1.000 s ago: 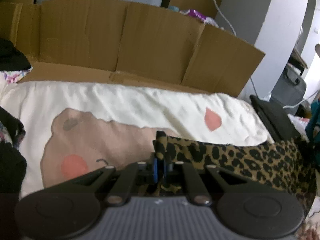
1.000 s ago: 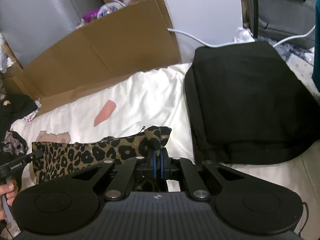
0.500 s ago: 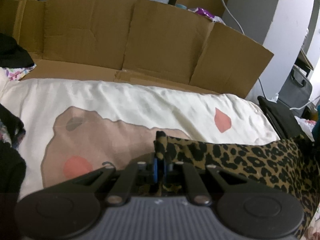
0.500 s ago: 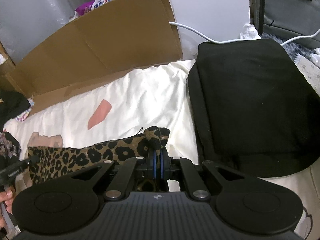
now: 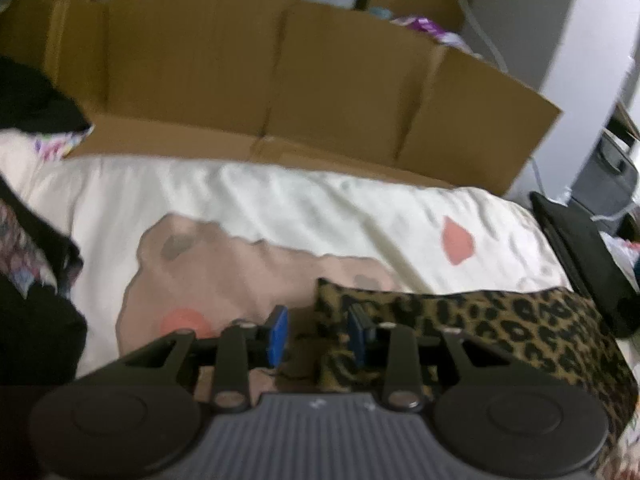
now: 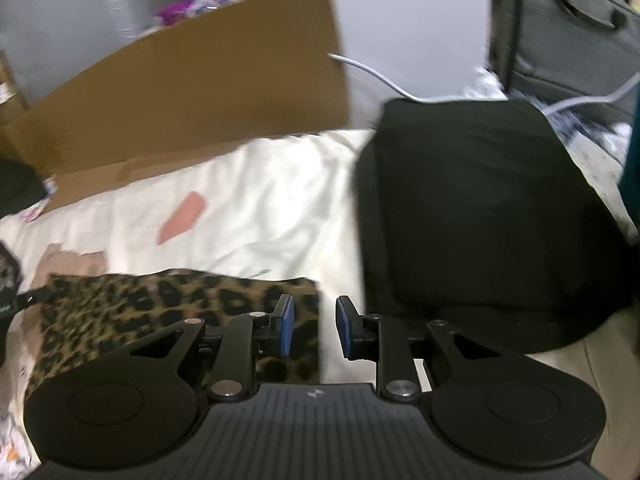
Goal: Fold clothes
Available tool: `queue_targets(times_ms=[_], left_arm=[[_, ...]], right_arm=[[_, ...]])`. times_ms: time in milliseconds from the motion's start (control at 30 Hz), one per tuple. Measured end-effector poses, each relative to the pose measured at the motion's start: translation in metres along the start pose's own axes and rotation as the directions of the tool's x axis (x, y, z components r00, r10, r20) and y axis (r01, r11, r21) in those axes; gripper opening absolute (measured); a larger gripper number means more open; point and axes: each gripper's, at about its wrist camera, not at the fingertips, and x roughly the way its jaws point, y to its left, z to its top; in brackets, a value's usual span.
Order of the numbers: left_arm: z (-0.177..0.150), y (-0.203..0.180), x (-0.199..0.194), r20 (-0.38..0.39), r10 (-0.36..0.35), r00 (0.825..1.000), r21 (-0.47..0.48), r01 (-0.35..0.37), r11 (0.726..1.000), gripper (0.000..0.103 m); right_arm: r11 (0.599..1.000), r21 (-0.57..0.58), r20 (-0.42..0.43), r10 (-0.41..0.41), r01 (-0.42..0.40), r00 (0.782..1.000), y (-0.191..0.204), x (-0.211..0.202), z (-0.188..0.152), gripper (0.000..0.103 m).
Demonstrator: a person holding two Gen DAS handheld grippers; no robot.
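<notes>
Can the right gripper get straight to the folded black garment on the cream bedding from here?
Probably yes. The right gripper has its jaws opening with nothing between them, and the folded black garment lies just beside it on the cream bedding, unobstructed.

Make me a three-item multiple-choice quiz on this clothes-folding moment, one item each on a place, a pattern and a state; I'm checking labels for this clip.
1. Where does the folded black garment lie relative to the leopard-print garment in the right wrist view?
A. to its right
B. under it
C. inside the box

2. What marks the cloth being folded?
A. blue stripes
B. leopard spots
C. plain red

3. How does the right gripper stand?
A. clamped on black cloth
B. jaws parted, nothing pinched
C. out of view

Answers:
1 A, it lies on the cream bedcover right of the print.
2 B, dark spots on tan.
3 B, its jaws are opening, the print's edge loose between them.
</notes>
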Motion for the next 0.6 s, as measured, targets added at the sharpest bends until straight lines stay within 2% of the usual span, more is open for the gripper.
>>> queue_targets(times_ms=[133,267,433,600], left_arm=[[0.0,-0.016,-0.011,0.035,-0.034,0.999,0.065,0.032,0.997,0.035],[-0.001,-0.028,-0.009,0.03,-0.091,0.995,0.085,0.088,0.993,0.034],[-0.006,-0.044,-0.004,0.009,-0.156,0.988,0.153,0.152,0.976,0.034],[-0.01,-0.04,0.0,-0.018,-0.206,0.978,0.151,0.206,0.967,0.034]], right_arm=[[0.995,-0.085,-0.022,0.049,-0.05,0.999,0.027,0.001,-0.007,0.024],[0.972,-0.216,-0.075,0.081,-0.095,0.994,0.065,0.013,-0.019,0.024],[0.928,-0.353,-0.073,0.098,-0.118,0.992,0.106,0.024,-0.028,0.025],[0.9,-0.424,-0.077,0.078,-0.103,0.994,0.127,0.038,-0.025,0.026]])
